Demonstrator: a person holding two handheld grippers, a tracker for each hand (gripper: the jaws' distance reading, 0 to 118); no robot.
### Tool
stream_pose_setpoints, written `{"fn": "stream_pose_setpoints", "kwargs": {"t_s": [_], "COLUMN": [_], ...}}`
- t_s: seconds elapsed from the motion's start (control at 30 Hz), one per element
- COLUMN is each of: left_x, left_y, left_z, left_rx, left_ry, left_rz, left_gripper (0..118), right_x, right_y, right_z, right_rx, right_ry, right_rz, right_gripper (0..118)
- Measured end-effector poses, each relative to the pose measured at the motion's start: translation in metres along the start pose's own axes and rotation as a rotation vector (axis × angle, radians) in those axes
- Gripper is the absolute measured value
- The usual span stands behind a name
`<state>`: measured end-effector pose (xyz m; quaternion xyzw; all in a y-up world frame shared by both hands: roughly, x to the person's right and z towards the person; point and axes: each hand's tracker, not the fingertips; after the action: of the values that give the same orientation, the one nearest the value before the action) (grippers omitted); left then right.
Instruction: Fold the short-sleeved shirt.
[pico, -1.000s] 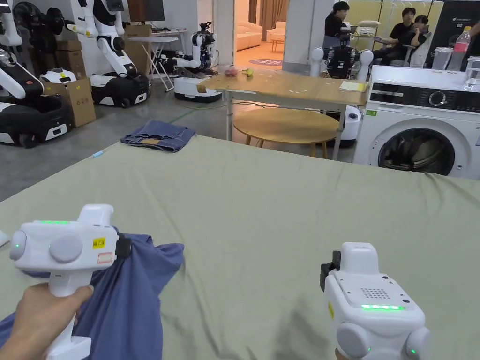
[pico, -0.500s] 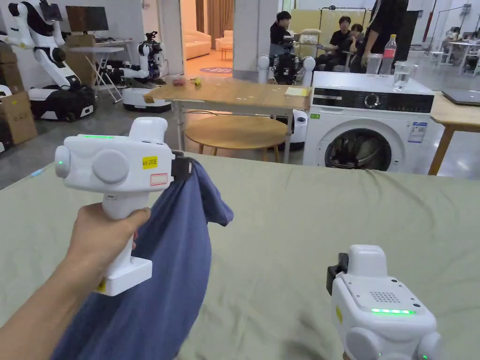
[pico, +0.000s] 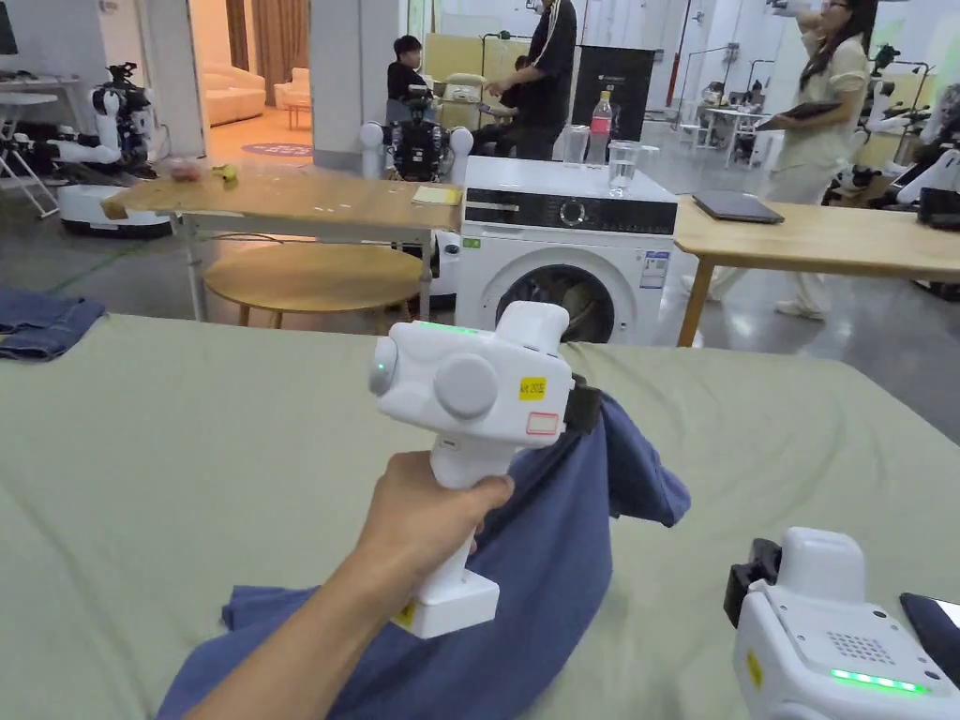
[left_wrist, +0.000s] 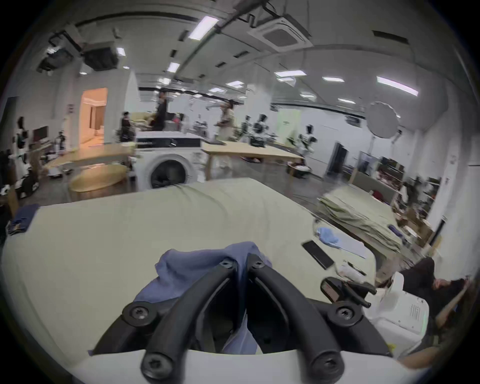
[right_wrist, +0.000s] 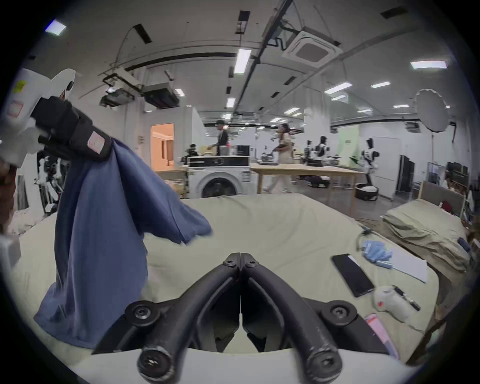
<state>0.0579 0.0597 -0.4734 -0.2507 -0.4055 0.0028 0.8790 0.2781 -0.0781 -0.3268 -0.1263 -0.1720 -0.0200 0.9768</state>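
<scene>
A blue short-sleeved shirt (pico: 553, 562) hangs from my left gripper (pico: 589, 412), lifted above the green-covered table (pico: 234, 450), its lower part still trailing on the cloth. In the left gripper view both jaws are shut on a fold of the shirt (left_wrist: 197, 270) at the left gripper's (left_wrist: 241, 262) tips. The right gripper view shows the shirt (right_wrist: 104, 228) draped down from the left gripper (right_wrist: 104, 145), one sleeve sticking out to the right. My right gripper (right_wrist: 241, 258) is shut with nothing in it, low at the near right (pico: 750, 581), apart from the shirt.
A black phone (right_wrist: 352, 274), a blue cloth (right_wrist: 376, 253), white paper and small items lie on the table's right side. Folded jeans (pico: 42, 323) rest at the far left edge. Beyond stand a washing machine (pico: 562, 253), wooden tables and several people.
My left gripper has raised the shirt off the table and carried it to the right. The head camera has panned right. The right gripper has stayed low at the near right.
</scene>
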Motion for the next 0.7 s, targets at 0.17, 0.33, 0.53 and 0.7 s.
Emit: {"fn": "stream_pose_setpoints", "kwargs": {"t_s": [0.17,0.33,0.53,0.7], "left_x": [0.036,0.037,0.02,-0.01], "left_y": [-0.04,-0.071,-0.073,-0.08], "left_z": [-0.05,-0.069,-0.043,0.011], "left_rx": [-0.117,-0.171,-0.142,-0.049], "left_ry": [-0.066,-0.096,-0.051,0.063], "left_rz": [-0.002,0.081,0.114,0.14], "left_gripper": [0,0,60,61], "right_x": [0.028,0.035,0.023,0.0], "right_y": [-0.007,-0.013,-0.012,-0.004], "right_z": [0.004,0.006,0.005,0.006], "right_rx": [-0.018,-0.035,-0.049,-0.043], "right_ry": [-0.053,-0.066,-0.03,0.026], "right_rz": [0.014,0.012,0.009,0.023], "right_gripper": [0,0,0,0]}}
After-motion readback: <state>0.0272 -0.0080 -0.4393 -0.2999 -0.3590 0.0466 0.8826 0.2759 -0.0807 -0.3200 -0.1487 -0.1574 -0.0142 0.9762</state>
